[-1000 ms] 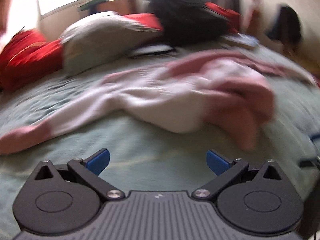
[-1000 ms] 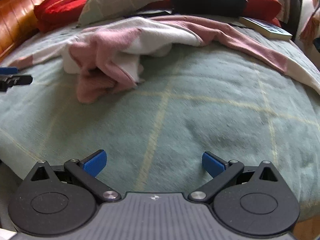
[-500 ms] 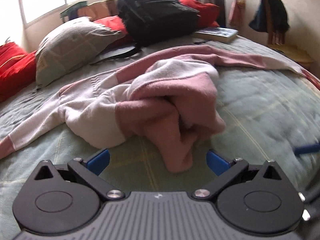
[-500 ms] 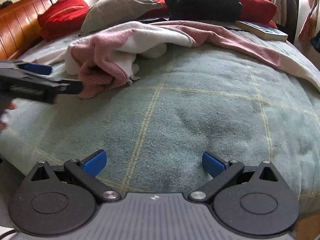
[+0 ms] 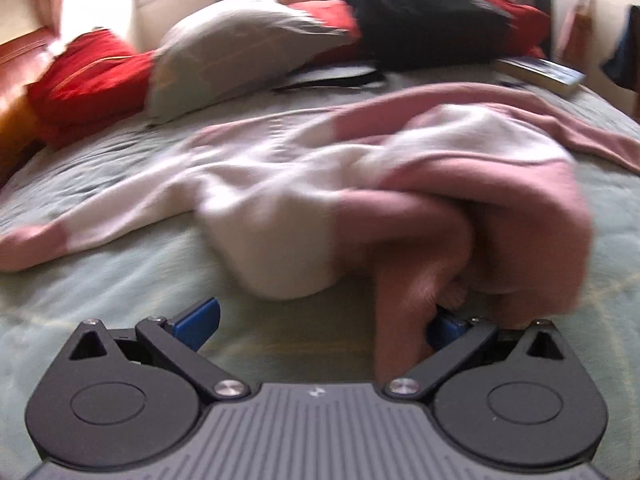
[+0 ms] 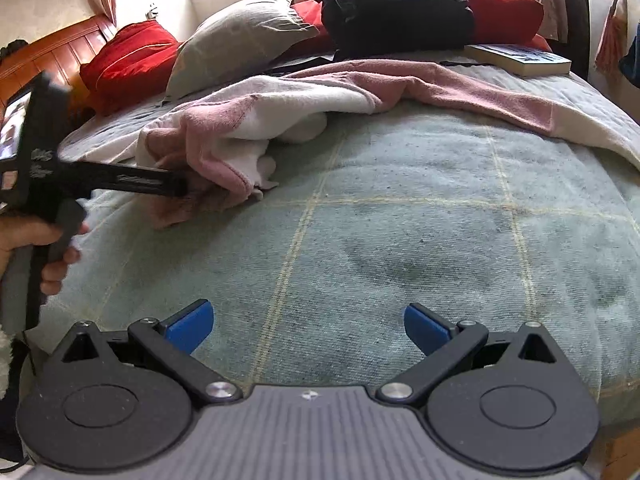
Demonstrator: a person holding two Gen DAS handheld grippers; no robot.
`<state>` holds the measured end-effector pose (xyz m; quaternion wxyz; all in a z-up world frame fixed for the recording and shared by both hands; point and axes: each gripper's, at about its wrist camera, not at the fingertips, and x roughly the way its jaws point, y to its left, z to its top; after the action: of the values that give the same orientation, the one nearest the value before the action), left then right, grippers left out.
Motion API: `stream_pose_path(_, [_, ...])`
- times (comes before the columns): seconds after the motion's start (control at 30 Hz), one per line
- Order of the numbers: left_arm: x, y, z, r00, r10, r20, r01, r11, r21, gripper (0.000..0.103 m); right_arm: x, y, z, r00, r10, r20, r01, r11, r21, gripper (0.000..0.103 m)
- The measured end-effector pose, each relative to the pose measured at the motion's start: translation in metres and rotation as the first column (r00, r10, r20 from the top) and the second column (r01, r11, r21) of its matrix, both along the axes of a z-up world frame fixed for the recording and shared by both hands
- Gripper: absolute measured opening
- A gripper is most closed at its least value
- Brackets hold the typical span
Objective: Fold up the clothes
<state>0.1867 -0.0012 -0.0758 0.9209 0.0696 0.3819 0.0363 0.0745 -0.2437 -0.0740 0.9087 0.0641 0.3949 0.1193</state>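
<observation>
- At the far left of the right wrist view a hand (image 6: 38, 248) grips the handle of the left gripper (image 6: 176, 184), whose black fingers reach into the near edge of the crumpled sweater (image 6: 256, 120).
- In the left wrist view, which is motion-blurred, the left gripper (image 5: 320, 322) has its jaws spread wide; a pink fold of the sweater (image 5: 400, 208) hangs down between them and covers part of the right-hand blue pad, but nothing is clamped.
- The pink-and-white sweater lies bunched in the middle of the green bedspread (image 6: 400, 240), one sleeve stretched left, the other trailing toward the right edge of the bed.
- Behind it, from left to right: a wooden headboard (image 6: 60, 46), a red cushion (image 6: 128, 52), a grey pillow (image 6: 240, 36), a black backpack (image 6: 392, 4) and a book (image 6: 520, 58) lying flat on the cover.
- The right gripper (image 6: 308, 326) hovers low above bare bedspread, well apart from the sweater, its blue-tipped jaws wide open and empty.
</observation>
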Motion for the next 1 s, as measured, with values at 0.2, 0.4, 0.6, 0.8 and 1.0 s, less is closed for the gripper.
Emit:
stream_pose_path(0.2, [-0.014, 0.053, -0.004, 0.986, 0.164, -0.006, -0.163, 0.982, 0.097, 0.102, 0.007, 0.003, -0.006, 1.000, 0.004, -0.017, -0.004, 1.000, -0.002, 0.103])
stream_pose_path(0.4, [-0.042, 0.072, 0.009, 0.997, 0.082, 0.004, -0.081, 0.994, -0.075, 0.102, 0.008, 0.013, -0.012, 1.000, 0.013, -0.022, -0.014, 0.999, -0.052, 0.103])
stream_pose_path(0.6, [-0.042, 0.030, 0.012, 0.995, -0.099, 0.021, 0.101, 0.989, -0.108, 0.102, 0.012, 0.019, -0.012, 1.000, 0.011, -0.026, -0.013, 0.997, -0.083, 0.103])
stream_pose_path(0.8, [-0.017, -0.002, 0.004, 0.985, -0.164, 0.046, 0.167, 0.984, -0.058, 0.102, 0.014, 0.020, -0.007, 0.999, 0.039, -0.001, -0.039, 0.997, -0.073, 0.103])
stream_pose_path(1.0, [0.002, 0.013, -0.021, 0.998, -0.071, 0.003, 0.071, 0.994, -0.087, 0.103, 0.029, 0.020, -0.015, 0.999, 0.040, 0.000, -0.040, 0.995, -0.093, 0.103])
